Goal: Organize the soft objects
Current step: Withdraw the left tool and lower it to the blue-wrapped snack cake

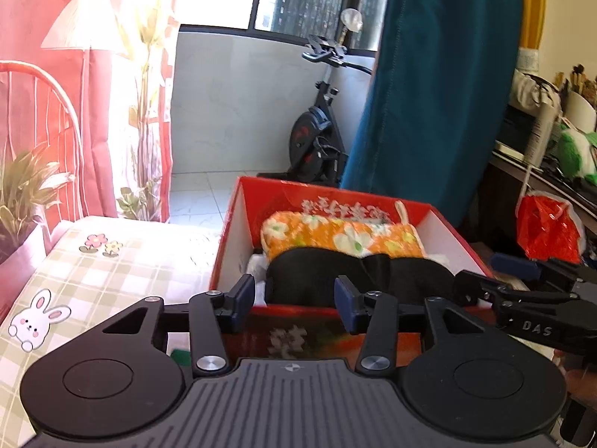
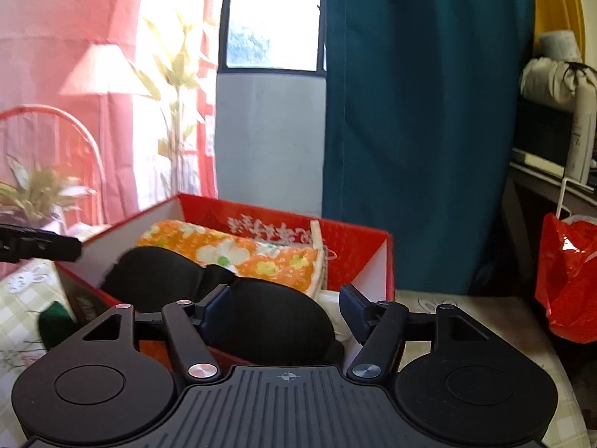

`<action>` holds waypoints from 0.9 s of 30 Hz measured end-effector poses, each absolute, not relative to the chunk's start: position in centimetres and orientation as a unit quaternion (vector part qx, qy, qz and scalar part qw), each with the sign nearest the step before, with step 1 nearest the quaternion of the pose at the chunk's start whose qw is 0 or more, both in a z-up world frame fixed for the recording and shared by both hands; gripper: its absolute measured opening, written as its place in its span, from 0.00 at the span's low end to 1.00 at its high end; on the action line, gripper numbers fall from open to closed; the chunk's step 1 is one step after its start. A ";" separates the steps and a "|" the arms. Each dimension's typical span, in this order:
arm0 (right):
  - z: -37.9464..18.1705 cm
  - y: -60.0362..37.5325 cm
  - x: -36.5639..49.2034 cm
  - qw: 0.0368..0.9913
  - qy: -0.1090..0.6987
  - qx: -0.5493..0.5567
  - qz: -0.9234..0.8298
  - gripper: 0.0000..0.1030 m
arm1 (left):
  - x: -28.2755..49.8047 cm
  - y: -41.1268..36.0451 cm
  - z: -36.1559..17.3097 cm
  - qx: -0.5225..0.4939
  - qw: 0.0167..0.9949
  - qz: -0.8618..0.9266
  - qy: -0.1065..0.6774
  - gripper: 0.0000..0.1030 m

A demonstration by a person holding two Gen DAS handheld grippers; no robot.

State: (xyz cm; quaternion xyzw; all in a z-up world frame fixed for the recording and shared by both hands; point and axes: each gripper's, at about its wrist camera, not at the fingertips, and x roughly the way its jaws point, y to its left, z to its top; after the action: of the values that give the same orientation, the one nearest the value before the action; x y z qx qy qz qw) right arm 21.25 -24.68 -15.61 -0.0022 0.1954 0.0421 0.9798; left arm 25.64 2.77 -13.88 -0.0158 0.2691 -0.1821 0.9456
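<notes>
Red cardboard box (image 1: 238,239) sits open on a desk (image 1: 123,261) covered with a checked, bunny-printed cloth. Inside, a black eye mask (image 1: 335,272) lies along the near wall, with an orange floral cloth (image 1: 335,235) folded just behind it toward the far wall. The left hand-held gripper (image 1: 294,298) hovers at the box's near edge, jaws parted and pressing on nothing; the right hand-held gripper (image 2: 283,308) likewise stands parted over the mask's right end, its pads clear of the fabric.
</notes>
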 end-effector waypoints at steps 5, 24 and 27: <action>-15.6 -24.6 17.8 0.980 0.187 0.011 0.073 0.59 | 23.4 2.5 -14.8 -0.006 0.936 -0.197 0.291 0.49; -23.7 -22.3 11.0 0.949 0.277 -0.012 0.149 0.59 | 19.7 2.1 -22.4 -0.040 0.894 -0.204 0.396 0.50; -24.6 -21.6 10.7 0.944 0.285 -0.020 0.167 0.59 | 19.7 1.9 -23.1 -0.046 0.890 -0.210 0.403 0.50</action>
State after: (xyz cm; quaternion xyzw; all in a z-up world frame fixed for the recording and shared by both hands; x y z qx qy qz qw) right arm 10.74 -21.62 -24.64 -0.0205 0.2847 0.1667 0.9438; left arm 19.65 1.89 -23.06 -0.0459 0.4029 -0.2097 0.8897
